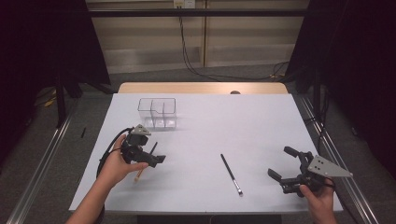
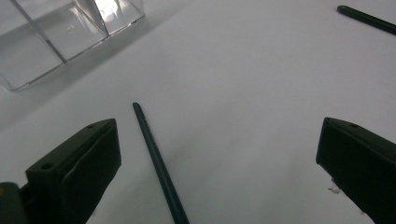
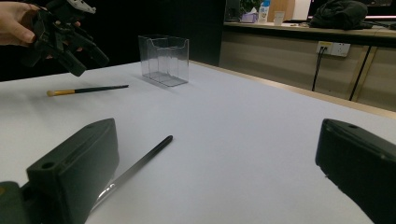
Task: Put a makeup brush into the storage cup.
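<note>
A slim dark-handled brush with a pale wooden-coloured end [image 1: 145, 162] lies flat on the white table [image 1: 243, 126], under the left tool [image 1: 159, 157], whose jaws hang spread above it. The right tool [image 1: 283, 163] gapes empty near a thin black brush with a silver ferrule [image 1: 231, 174].

High view looks down on whole table [image 1: 261, 121]; left gripper view close above it; right low, facing far-left corner; all share clear box [image 1: 157, 112].

Clear organizer [image 1: 157, 112] sits far-left on table [image 1: 252, 121]; one brush [image 1: 145, 161] just before it, second brush [image 1: 231, 174] well right of that.
</note>
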The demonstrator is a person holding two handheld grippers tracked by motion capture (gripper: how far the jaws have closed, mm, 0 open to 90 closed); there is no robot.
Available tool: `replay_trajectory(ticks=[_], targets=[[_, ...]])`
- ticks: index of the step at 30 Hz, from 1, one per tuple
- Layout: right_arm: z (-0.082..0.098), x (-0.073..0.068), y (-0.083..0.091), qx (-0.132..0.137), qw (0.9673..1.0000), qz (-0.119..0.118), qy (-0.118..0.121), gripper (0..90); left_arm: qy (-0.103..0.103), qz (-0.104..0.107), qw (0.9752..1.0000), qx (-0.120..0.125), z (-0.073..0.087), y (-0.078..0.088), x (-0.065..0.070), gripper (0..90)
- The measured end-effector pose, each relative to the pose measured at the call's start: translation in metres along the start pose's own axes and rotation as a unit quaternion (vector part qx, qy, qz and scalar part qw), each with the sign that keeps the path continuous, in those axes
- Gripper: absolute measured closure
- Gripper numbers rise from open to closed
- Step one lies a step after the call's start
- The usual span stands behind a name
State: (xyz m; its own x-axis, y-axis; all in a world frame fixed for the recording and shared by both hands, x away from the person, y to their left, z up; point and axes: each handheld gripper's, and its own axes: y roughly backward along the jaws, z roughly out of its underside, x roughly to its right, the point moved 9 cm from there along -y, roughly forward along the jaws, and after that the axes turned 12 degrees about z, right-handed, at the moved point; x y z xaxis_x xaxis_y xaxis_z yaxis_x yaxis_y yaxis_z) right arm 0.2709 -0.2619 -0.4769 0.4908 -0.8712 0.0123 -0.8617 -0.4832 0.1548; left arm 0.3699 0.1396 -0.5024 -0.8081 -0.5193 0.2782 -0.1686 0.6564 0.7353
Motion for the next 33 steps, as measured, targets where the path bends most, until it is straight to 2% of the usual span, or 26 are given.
replay_trajectory(ticks=[1, 2, 5, 8, 10, 11, 12, 14, 19, 21, 24, 25, 26, 28, 29, 31, 33], targets=[[0.000, 0.000, 0.000, 0.000, 1.0000, 0.000, 0.000, 0.0, 0.000, 0.000, 1.0000, 0.000, 0.000, 0.000, 0.000, 0.0], [0.000, 0.000, 0.000, 0.000, 1.0000, 0.000, 0.000, 0.0, 0.006, 0.001, 0.9999, -0.014, 0.002, 0.000, -0.001, 0.0], [0.000, 0.001, 0.001, 0.002, 1.0000, 0.000, 0.001, 0.0, 0.011, 0.002, 0.9995, -0.031, 0.003, 0.001, -0.002, 0.0], [0.000, 0.001, 0.001, 0.002, 1.0000, 0.001, 0.001, 0.0, 0.015, 0.003, 0.9992, -0.037, 0.002, 0.002, -0.002, 0.0], [0.000, 0.001, 0.001, 0.001, 1.0000, 0.000, 0.001, 0.0, 0.019, 0.005, 0.9988, -0.045, 0.002, 0.003, -0.001, 0.0], [0.000, 0.001, 0.001, 0.001, 1.0000, 0.000, 0.000, 0.0, 0.025, 0.006, 0.9980, -0.058, 0.003, 0.003, -0.001, 0.0], [0.000, 0.001, 0.001, 0.001, 1.0000, 0.000, 0.001, 0.0, 0.025, 0.006, 0.9980, -0.058, 0.003, 0.003, -0.001, 0.0], [0.000, 0.001, 0.001, 0.001, 1.0000, 0.000, 0.001, 0.0, 0.038, 0.008, 0.9964, -0.075, 0.006, 0.003, -0.002, 0.4], [0.000, 0.001, 0.001, 0.001, 1.0000, 0.000, 0.001, 0.0, 0.059, 0.011, 0.9943, -0.088, 0.010, 0.002, -0.003, 0.3], [0.000, 0.001, 0.001, 0.000, 1.0000, 0.000, 0.001, 0.0, 0.061, 0.012, 0.9940, -0.090, 0.010, 0.002, -0.003, 0.4], [0.000, 0.001, 0.001, 0.000, 1.0000, -0.001, 0.001, 0.0, 0.068, 0.013, 0.9924, -0.102, 0.012, 0.003, -0.003, 0.4], [0.000, 0.001, 0.001, 0.000, 1.0000, -0.001, 0.000, 0.0, 0.073, 0.014, 0.9911, -0.111, 0.014, 0.003, -0.002, 0.4], [0.000, 0.000, 0.001, 0.000, 1.0000, 0.000, 0.000, 0.0, 0.073, 0.014, 0.9911, -0.111, 0.014, 0.003, -0.002, 0.4], [0.000, 0.000, 0.001, 0.001, 1.0000, 0.000, 0.001, 0.0, 0.074, 0.009, 0.9886, -0.131, 0.017, 0.004, -0.003, 0.4], [0.000, 0.000, 0.001, 0.001, 1.0000, 0.000, 0.001, 0.0, 0.074, 0.009, 0.9886, -0.131, 0.017, 0.004, -0.003, 0.5], [0.000, 0.000, 0.000, 0.001, 1.0000, -0.001, 0.001, 0.0, 0.081, 0.010, 0.9866, -0.141, 0.020, 0.004, -0.003, 0.6], [0.000, 0.000, 0.000, 0.001, 1.0000, -0.001, 0.001, 0.0, 0.080, 0.010, 0.9858, -0.148, 0.021, 0.005, -0.003, 0.7]])
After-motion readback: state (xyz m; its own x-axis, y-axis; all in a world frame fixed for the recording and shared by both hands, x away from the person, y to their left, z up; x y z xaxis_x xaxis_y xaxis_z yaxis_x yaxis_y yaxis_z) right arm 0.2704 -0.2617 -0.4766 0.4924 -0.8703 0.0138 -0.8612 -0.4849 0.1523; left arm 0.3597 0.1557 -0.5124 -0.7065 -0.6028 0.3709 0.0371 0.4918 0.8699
